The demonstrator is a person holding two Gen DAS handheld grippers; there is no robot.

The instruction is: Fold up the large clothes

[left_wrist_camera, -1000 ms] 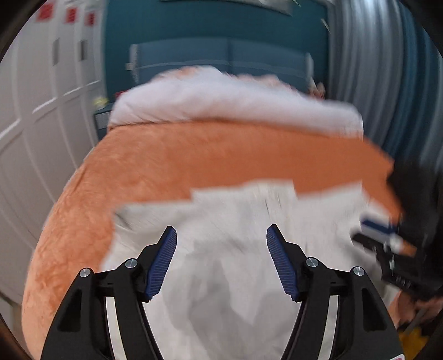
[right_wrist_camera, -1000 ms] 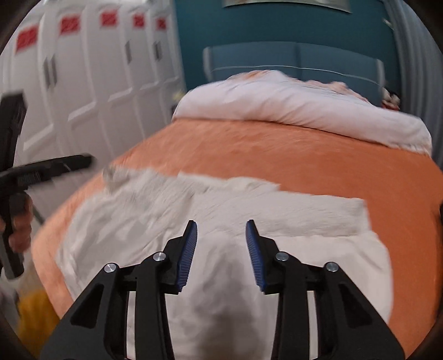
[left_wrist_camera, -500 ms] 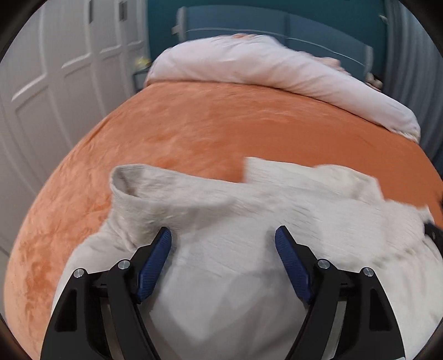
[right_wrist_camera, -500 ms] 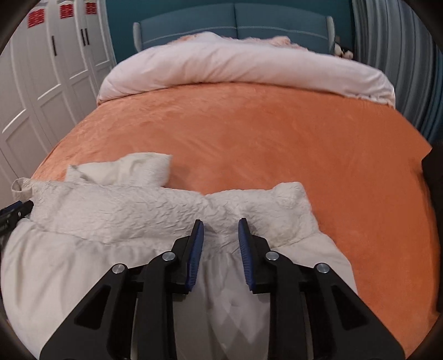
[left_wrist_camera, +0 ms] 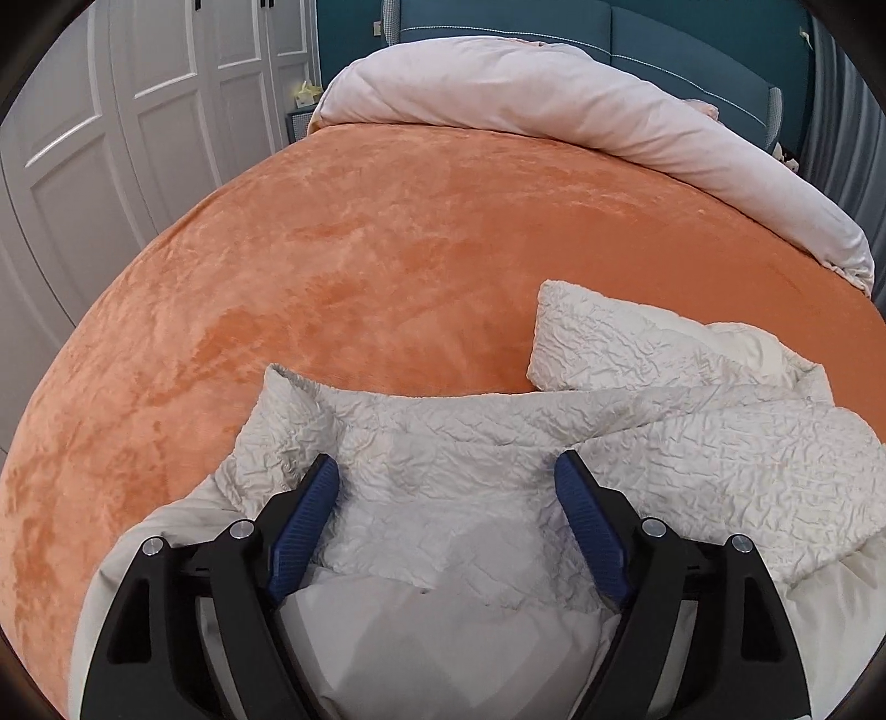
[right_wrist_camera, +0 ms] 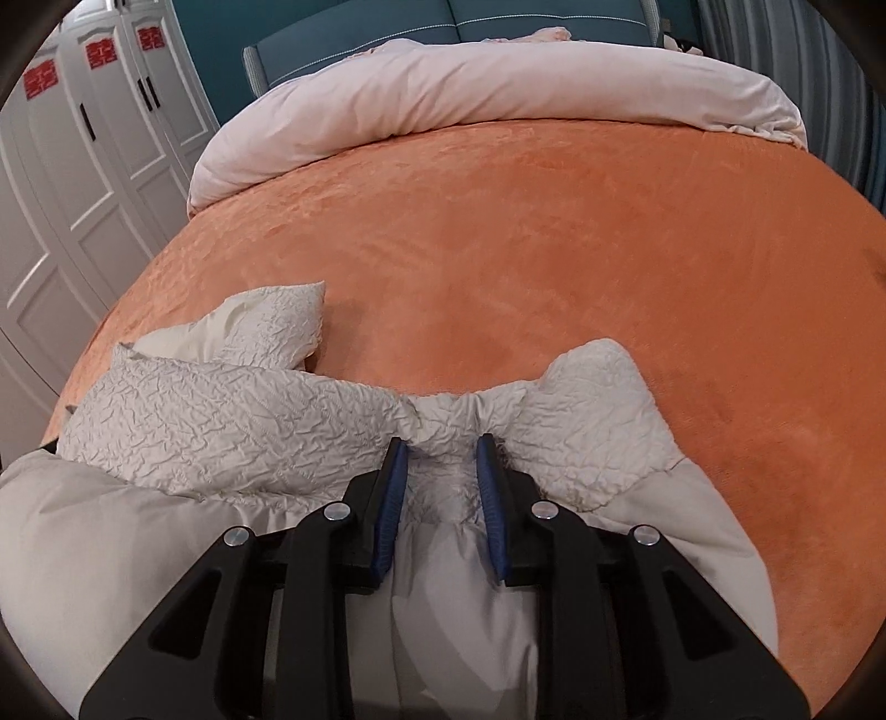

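Observation:
A large cream-white garment (left_wrist_camera: 443, 476) with a crinkled top part and a smooth lower part lies at the near edge of the orange bed; it also shows in the right wrist view (right_wrist_camera: 232, 421). My left gripper (left_wrist_camera: 446, 471) is open, its blue pads wide apart and pressed down on the crinkled fabric. My right gripper (right_wrist_camera: 440, 448) has its pads close together with a bunched ridge of the crinkled fabric pinched between them. A crinkled sleeve end (left_wrist_camera: 587, 343) sticks out toward the far side.
The orange velvet bedspread (left_wrist_camera: 387, 249) stretches beyond the garment. A rolled pale pink duvet (right_wrist_camera: 498, 83) lies across the head of the bed before a blue headboard (right_wrist_camera: 531, 16). White wardrobe doors (left_wrist_camera: 138, 111) stand on the left.
Both grippers have moved down and closer to the garment. The right gripper's pads have narrowed onto a bunch of fabric. The left gripper stays wide open.

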